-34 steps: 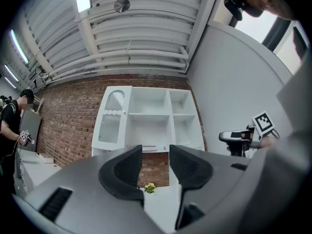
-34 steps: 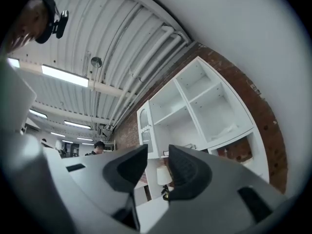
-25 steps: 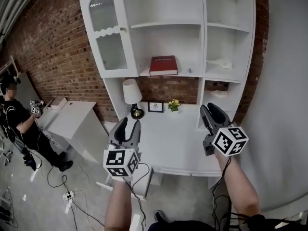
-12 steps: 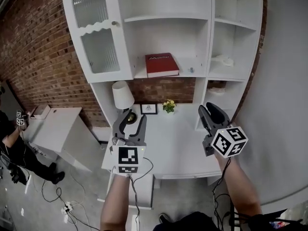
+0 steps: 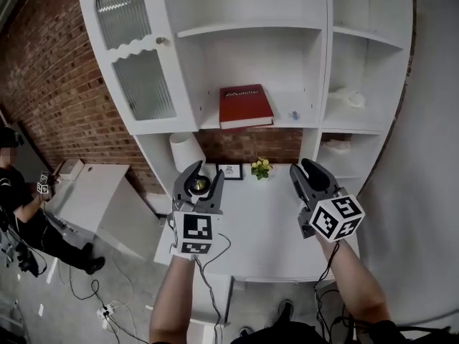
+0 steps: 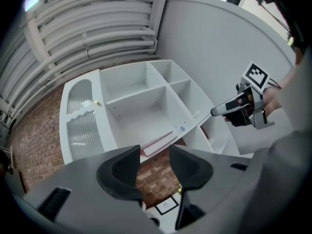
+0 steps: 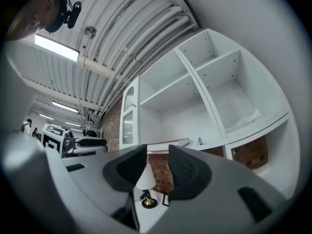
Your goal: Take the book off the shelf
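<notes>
A red book [image 5: 246,106] lies flat on the middle shelf of the white shelf unit [image 5: 315,63]. Both grippers hang over the white desk [image 5: 265,228], below and in front of the book and apart from it. My left gripper [image 5: 200,178] is open with nothing between its jaws. My right gripper [image 5: 309,172] also stands open and empty. In the left gripper view the book [image 6: 158,143] shows edge-on above the left gripper [image 6: 153,165], with the right gripper [image 6: 229,108] off to the right. The right gripper view has the book [image 7: 168,143] just above the right gripper [image 7: 157,165].
A white lamp [image 5: 186,153], a small picture frame [image 5: 231,170] and yellow flowers [image 5: 261,167] stand at the back of the desk. A glass cabinet door [image 5: 133,56] hangs left of the book. A small item [image 5: 292,115] sits beside the book. A person [image 5: 18,192] stands far left.
Both grippers have moved forward toward the shelf unit, which now looms larger. The left gripper has rolled so its marker cube faces squarely up. Jaw gaps look the same.
</notes>
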Tool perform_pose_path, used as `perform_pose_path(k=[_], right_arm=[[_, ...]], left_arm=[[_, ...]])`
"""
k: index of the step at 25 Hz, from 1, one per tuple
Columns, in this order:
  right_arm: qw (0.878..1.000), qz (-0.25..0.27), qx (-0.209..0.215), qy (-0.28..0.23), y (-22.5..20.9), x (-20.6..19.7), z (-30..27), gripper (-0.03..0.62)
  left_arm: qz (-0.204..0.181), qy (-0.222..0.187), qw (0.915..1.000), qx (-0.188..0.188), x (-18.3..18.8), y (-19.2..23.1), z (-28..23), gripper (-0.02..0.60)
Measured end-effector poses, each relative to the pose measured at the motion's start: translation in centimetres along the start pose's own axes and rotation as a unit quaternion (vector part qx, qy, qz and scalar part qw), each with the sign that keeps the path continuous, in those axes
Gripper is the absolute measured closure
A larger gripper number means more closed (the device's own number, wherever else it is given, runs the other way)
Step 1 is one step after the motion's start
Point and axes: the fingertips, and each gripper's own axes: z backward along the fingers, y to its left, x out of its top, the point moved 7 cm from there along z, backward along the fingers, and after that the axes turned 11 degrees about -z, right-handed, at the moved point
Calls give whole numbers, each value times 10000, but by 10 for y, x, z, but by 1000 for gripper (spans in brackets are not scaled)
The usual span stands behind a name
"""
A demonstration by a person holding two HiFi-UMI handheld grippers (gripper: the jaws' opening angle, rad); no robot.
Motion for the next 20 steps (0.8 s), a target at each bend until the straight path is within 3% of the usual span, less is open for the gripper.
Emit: perform_pose_path(k=[2,4,6,8,9,10,11,14,17,20], right_arm=[[9998,-119,146,68,-15,-3,-15,465],[9993,-213,296,120,-29,-4,-29,465],[9985,-278,442,153,-42,-3,-41,465],[9975,-327,594,174,-52,-2,-50,465],[9970,-347,674,182,-56,-2,-54,465],[9963,-360,753,192,-60,-1,-58,465],[9957,-360,825,205,-63,-1,-60,466],[9945,-263,982,239,-71,0,-65,468],[9944,-143,1016,255,-79,0,-65,474],[9952,-112,936,263,-87,-1,-63,477]], left_arm=[[550,112,9983,-146,-3,-1,-21,407],[1468,153,9888,-199,-9,4,-43,407],[2495,193,9680,-174,-18,10,-63,407],[3401,263,9400,-110,-29,15,-80,407],[3688,310,9290,-31,-35,18,-87,407],[3809,372,9238,79,-39,20,-93,407],[3776,445,9247,196,-41,22,-100,407],[3347,649,9392,411,-43,24,-121,407],[2955,804,9508,476,-44,23,-142,412],[2744,848,9568,444,-46,23,-161,420]])
